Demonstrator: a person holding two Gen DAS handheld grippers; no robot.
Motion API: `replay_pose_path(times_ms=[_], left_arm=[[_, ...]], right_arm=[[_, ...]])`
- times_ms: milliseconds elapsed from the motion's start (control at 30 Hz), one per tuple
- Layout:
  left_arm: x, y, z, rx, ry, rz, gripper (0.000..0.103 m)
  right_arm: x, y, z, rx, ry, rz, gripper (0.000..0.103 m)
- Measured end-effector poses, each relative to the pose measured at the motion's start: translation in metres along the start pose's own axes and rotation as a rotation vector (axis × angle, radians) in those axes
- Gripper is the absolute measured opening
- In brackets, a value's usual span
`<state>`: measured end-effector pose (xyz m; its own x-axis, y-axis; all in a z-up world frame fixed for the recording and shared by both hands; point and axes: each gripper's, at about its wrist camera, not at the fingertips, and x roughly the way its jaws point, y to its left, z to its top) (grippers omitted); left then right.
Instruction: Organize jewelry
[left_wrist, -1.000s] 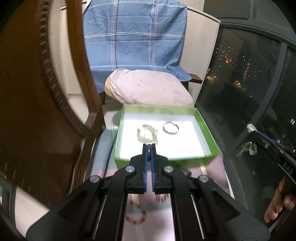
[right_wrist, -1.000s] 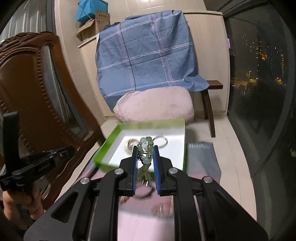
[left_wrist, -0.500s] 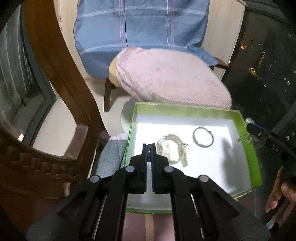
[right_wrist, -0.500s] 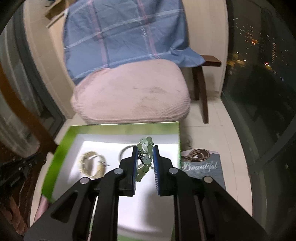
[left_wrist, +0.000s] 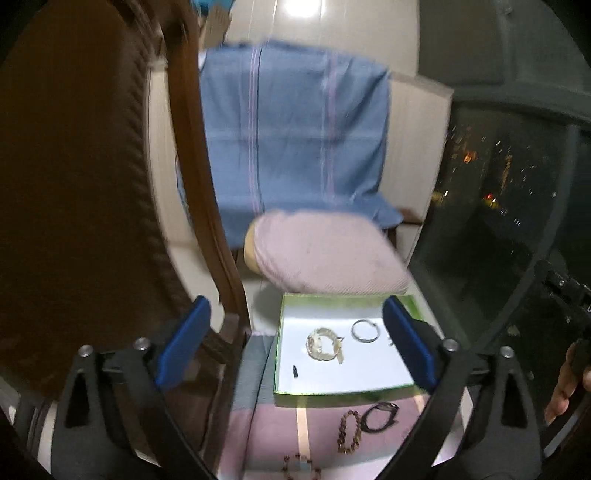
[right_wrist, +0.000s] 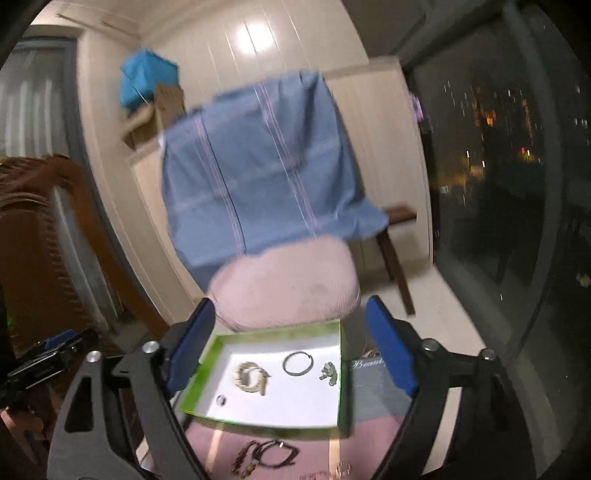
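Observation:
A green box with a white floor sits on a pink cloth; it also shows in the right wrist view. Inside lie a pale coiled bracelet, a silver ring bangle, a small green bead piece and a tiny dark ring. My left gripper is wide open and empty above the box. My right gripper is wide open and empty above the box.
On the pink cloth in front of the box lie a brown bead bracelet, a dark bangle and another bead bracelet. A carved wooden chair stands left. A pink cushion lies behind. Dark window glass is right.
Both grippers opened wide and pulled back and up from the box. The green bead piece left the right gripper and now lies in the box; a tiny ring now lies there too.

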<state>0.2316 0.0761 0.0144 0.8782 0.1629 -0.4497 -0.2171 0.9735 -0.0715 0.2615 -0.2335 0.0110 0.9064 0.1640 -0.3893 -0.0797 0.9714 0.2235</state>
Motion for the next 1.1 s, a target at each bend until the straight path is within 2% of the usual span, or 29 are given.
replay_pose_path(times_ms=[33,133,300,400,500,567,667,733,933,1100], left_arm=[[-0.022,-0.001,-0.007,0.007,-0.019,-0.003,0.097],[-0.052,-0.005,-0.028,0.016,-0.021,-0.009,0.098],[-0.078,-0.009,-0.084,-0.022,0.029,-0.015,0.098],[-0.077,-0.009,-0.116,-0.038,0.063,0.001,0.098],[-0.07,-0.009,-0.138,-0.049,0.111,-0.005,0.098],[-0.067,-0.011,-0.152,-0.033,0.103,0.015,0.098],[-0.057,-0.015,-0.168,-0.007,0.158,0.019,0.098],[-0.052,-0.017,-0.172,-0.006,0.196,0.005,0.098],[-0.064,-0.018,-0.174,-0.001,0.174,-0.005,0.098],[-0.064,-0.024,-0.176,0.03,0.171,0.005,0.098]], right_arm=[[-0.026,0.005,-0.004,-0.014,-0.03,-0.006,0.086],[-0.076,0.012,-0.025,-0.038,-0.057,-0.005,0.087],[-0.111,0.018,-0.079,-0.071,-0.022,-0.051,0.089],[-0.111,0.012,-0.118,-0.052,0.047,-0.072,0.089],[-0.102,0.011,-0.141,-0.061,0.111,-0.072,0.089],[-0.101,0.015,-0.151,-0.092,0.122,-0.073,0.089],[-0.099,0.021,-0.16,-0.146,0.127,-0.082,0.089],[-0.101,0.022,-0.163,-0.149,0.141,-0.074,0.089],[-0.112,0.023,-0.163,-0.158,0.115,-0.071,0.089],[-0.107,0.021,-0.166,-0.157,0.133,-0.077,0.089]])
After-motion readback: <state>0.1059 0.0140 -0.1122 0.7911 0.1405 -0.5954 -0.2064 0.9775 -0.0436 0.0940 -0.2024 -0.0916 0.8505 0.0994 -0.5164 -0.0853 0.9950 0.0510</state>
